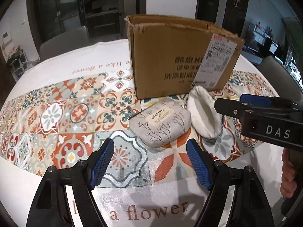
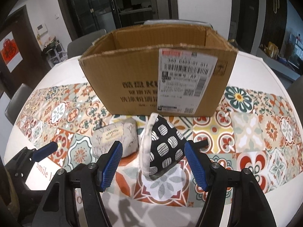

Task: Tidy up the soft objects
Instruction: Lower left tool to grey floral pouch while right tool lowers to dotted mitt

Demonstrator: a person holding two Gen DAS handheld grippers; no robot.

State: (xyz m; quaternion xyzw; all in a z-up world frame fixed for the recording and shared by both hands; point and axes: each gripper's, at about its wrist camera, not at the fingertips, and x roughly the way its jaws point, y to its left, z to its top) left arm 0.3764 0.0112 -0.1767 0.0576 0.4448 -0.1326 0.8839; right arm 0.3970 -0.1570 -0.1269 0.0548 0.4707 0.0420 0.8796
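Observation:
A grey fabric pouch with a tree print (image 1: 161, 125) lies on the patterned tablecloth in front of an open cardboard box (image 1: 170, 60). A white-lined soft oven mitt (image 1: 204, 113) stands to its right. In the right wrist view the pouch (image 2: 115, 138) lies left of the mitt (image 2: 162, 145), whose outside is black with white dots, and the box (image 2: 151, 79) stands behind both. My left gripper (image 1: 150, 162) is open and empty, just short of the pouch. My right gripper (image 2: 151, 162) is open and empty, with the mitt between and just beyond its fingertips.
The right gripper's body (image 1: 265, 119) shows at the right of the left wrist view, next to the mitt. The left gripper's finger (image 2: 45, 150) shows at the left of the right wrist view. Grey chairs (image 2: 83, 41) stand around the round table.

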